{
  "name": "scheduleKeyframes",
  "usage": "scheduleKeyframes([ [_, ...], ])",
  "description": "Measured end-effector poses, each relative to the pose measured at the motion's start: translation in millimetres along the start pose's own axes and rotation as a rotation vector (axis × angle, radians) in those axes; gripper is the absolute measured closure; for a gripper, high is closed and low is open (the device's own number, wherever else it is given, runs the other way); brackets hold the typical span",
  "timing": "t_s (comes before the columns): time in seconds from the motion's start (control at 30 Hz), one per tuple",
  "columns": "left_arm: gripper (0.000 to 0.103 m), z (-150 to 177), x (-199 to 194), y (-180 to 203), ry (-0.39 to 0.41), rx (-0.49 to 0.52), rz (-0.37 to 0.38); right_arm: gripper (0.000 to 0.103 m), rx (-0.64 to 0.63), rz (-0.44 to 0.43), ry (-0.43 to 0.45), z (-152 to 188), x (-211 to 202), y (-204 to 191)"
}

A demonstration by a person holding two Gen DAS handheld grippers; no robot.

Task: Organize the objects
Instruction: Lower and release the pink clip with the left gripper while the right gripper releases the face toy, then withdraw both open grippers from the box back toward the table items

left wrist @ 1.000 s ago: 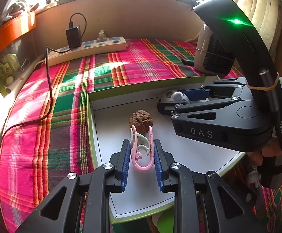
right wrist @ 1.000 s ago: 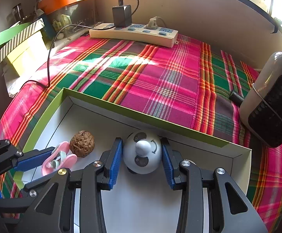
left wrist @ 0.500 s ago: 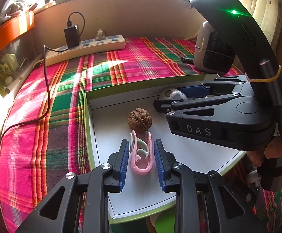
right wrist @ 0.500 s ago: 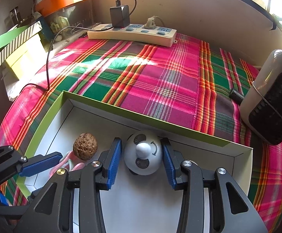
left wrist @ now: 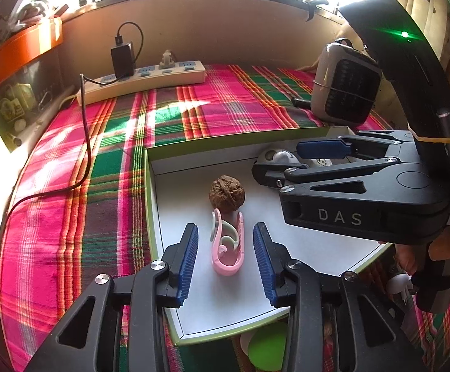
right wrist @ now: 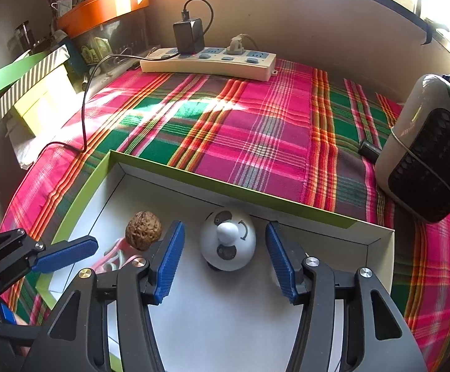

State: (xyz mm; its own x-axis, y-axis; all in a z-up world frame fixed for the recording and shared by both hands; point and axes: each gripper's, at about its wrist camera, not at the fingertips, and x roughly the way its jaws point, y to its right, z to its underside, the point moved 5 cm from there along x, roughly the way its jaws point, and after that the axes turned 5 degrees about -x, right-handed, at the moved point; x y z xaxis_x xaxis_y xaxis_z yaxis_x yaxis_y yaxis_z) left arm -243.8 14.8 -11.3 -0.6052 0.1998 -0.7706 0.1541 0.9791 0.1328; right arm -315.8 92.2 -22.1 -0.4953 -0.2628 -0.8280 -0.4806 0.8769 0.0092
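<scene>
Inside the shallow white box (left wrist: 225,303) with the green rim, seen from the left wrist camera, a pink clip (left wrist: 228,243) is lying flat on the floor of the box, and a walnut (left wrist: 226,196) is sitting just beyond it, touching or nearly touching its far end. The left gripper (left wrist: 226,260) is hovering with its blue fingers (left wrist: 188,259) spread wide on either side of the clip, gripping nothing; clear gaps are showing on both sides. Farther right, the right gripper (left wrist: 287,164) is reaching across the box toward a small white panda toy (left wrist: 279,156) near the back wall. Below the box's near edge a green round thing (left wrist: 268,345) is peeking out, too hidden to name.

From the right wrist camera, the panda toy (right wrist: 228,240) is standing on the box floor close to the far wall (right wrist: 225,186), between the fingers (right wrist: 169,260) of the right gripper (right wrist: 225,257), which are also parted and touching nothing. The walnut (right wrist: 143,231) and a bit of the clip (right wrist: 116,255) are showing to the left, with the left gripper (right wrist: 65,254) beside them. The box is resting on a plaid cloth (right wrist: 256,124) covering the worktop, with a power strip (right wrist: 207,63) and a small heater (right wrist: 426,155) well apart from it.

Judging by this, three things are already sitting in the box, both grippers are letting go, and whether more is waiting to be gathered is not clear.
</scene>
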Motion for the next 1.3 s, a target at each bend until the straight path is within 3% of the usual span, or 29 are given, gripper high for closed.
scheduleKeyframes([
  [0.57,0.067,9.4,-36.7,-0.6,0.065,-0.030,0.010,0.044,0.044,0.035,0.111,15.5,-51.5,2.2],
  [1.3,0.066,41.6,-73.5,-10.9,0.108,-0.090,0.020,0.044,0.102,0.108,0.200,71.6,-108.9,19.4],
])
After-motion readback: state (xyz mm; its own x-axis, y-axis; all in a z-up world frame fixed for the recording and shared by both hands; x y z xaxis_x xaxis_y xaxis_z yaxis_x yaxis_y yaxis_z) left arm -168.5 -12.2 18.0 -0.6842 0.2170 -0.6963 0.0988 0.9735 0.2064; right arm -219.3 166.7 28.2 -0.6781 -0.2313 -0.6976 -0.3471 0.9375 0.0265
